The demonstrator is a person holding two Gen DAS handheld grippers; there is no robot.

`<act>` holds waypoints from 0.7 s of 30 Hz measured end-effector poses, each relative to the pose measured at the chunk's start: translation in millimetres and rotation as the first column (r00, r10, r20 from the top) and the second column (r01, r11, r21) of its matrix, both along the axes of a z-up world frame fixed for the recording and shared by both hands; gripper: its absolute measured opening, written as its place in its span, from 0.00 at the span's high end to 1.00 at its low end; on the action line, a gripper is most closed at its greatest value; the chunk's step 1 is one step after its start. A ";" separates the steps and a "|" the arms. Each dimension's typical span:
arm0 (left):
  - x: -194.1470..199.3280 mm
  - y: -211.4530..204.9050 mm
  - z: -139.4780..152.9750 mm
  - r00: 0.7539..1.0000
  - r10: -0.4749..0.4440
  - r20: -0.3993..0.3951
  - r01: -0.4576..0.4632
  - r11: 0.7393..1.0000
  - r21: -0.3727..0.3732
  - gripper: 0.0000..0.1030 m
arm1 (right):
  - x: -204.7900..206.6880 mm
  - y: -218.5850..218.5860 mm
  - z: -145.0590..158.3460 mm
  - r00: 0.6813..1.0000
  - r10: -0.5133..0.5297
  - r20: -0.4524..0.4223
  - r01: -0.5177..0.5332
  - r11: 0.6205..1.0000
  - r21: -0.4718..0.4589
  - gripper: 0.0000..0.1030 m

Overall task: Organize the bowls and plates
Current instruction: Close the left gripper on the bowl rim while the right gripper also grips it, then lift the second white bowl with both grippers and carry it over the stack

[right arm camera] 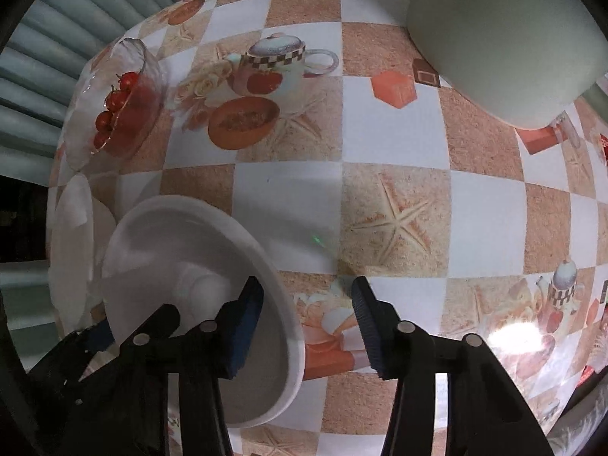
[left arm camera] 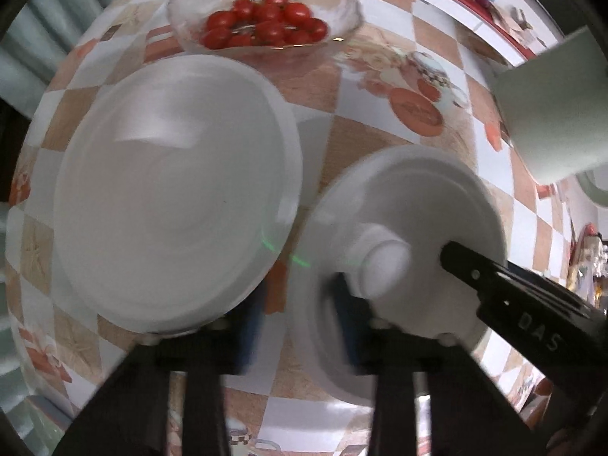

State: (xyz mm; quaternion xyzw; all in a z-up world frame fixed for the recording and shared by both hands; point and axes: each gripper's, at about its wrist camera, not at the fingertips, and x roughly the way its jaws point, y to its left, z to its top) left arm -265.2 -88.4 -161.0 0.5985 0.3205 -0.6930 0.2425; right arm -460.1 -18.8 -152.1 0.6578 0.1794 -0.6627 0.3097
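Note:
A white bowl (left arm camera: 410, 235) sits on the checkered tablecloth; it also shows in the right wrist view (right arm camera: 197, 266). My left gripper (left arm camera: 300, 326) is open with its jaws astride the bowl's left rim. My right gripper (right arm camera: 304, 323) is open and astride the bowl's right rim, with one finger (right arm camera: 243, 326) inside the bowl. That finger also shows in the left wrist view (left arm camera: 494, 288). A white plate (left arm camera: 171, 190) lies just left of the bowl, seen edge-on in the right wrist view (right arm camera: 72, 243).
A glass bowl of cherry tomatoes (left arm camera: 266, 19) stands beyond the plate, also at the left of the right wrist view (right arm camera: 117, 106). A pale green container (right arm camera: 505, 38) stands at the far right, also in the left wrist view (left arm camera: 554, 114).

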 end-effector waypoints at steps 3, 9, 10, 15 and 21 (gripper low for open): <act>-2.7 -0.8 1.2 1.000 0.005 -0.005 -0.004 1.000 0.019 0.80 | 3.1 -5.0 -2.2 1.000 0.009 0.017 -0.010 1.000 0.002 0.80; -1.4 6.4 4.9 1.000 -0.024 -0.011 0.024 1.000 0.017 0.81 | 7.2 8.1 -4.0 1.000 -0.002 0.030 0.002 1.000 -0.002 0.80; -0.4 9.5 5.6 0.999 -0.034 -0.011 0.035 0.999 0.016 0.81 | 7.9 10.0 -4.4 0.999 -0.007 0.031 0.007 1.000 0.000 0.80; -10.9 24.9 4.0 0.996 -0.087 -0.005 0.087 0.996 0.007 0.81 | 14.0 16.3 -9.4 0.999 -0.024 0.039 0.023 1.000 0.016 0.80; -2.6 41.0 6.4 0.989 -0.147 0.004 0.147 0.989 0.001 0.80 | 32.5 40.3 -12.6 0.997 -0.045 0.064 0.043 0.999 0.024 0.80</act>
